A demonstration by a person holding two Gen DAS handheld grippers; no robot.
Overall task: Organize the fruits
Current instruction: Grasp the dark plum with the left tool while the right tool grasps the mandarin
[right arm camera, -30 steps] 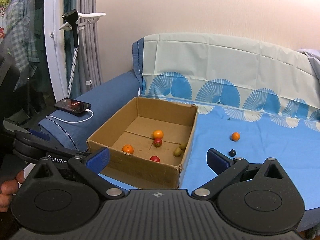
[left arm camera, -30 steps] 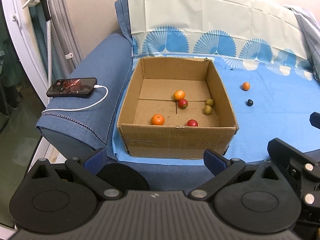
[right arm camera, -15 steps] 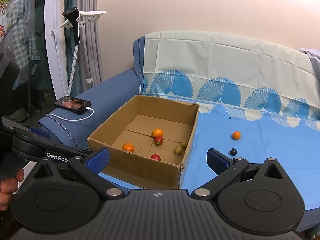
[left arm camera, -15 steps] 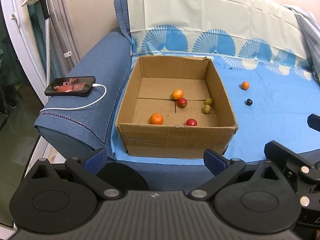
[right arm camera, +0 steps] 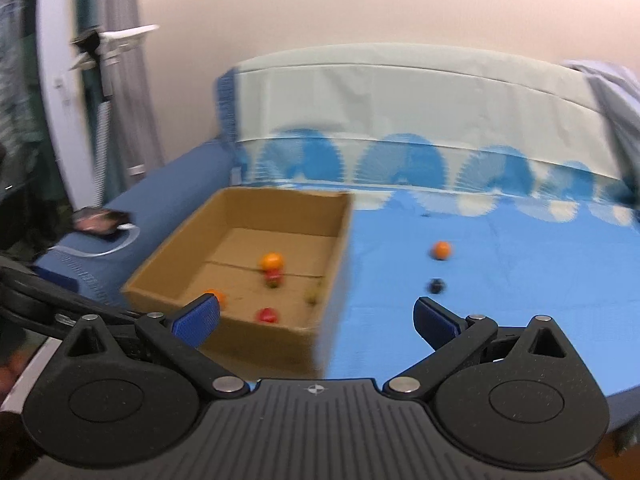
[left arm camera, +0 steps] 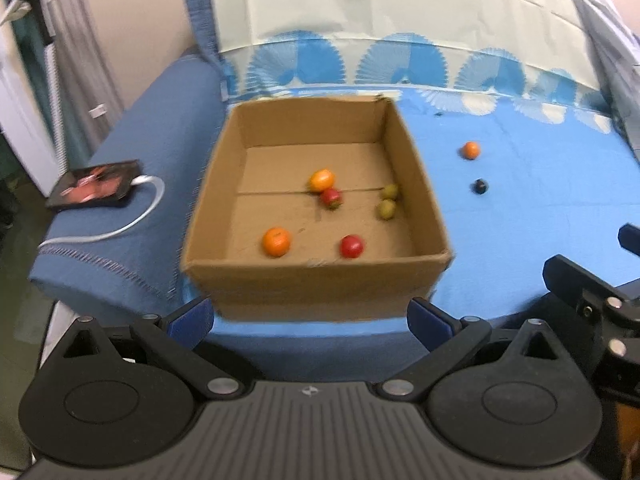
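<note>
An open cardboard box sits on the blue sheet and holds several small fruits: two orange ones, two red ones and two green ones. Outside it, to the right, lie an orange fruit and a small dark fruit. My left gripper hangs open just in front of the box. My right gripper is open too, near the box's right front corner, with nothing between its fingers. Both views are blurred.
A phone on a white charging cable rests on the blue sofa armrest at the left. A pale cover with blue fan prints drapes the backrest. The right gripper's body shows at the left wrist view's right edge.
Both grippers have moved forward toward the sofa, so the box and loose fruits look closer. The right wrist view has swung right. Jaws stay open; no fruit has moved.
</note>
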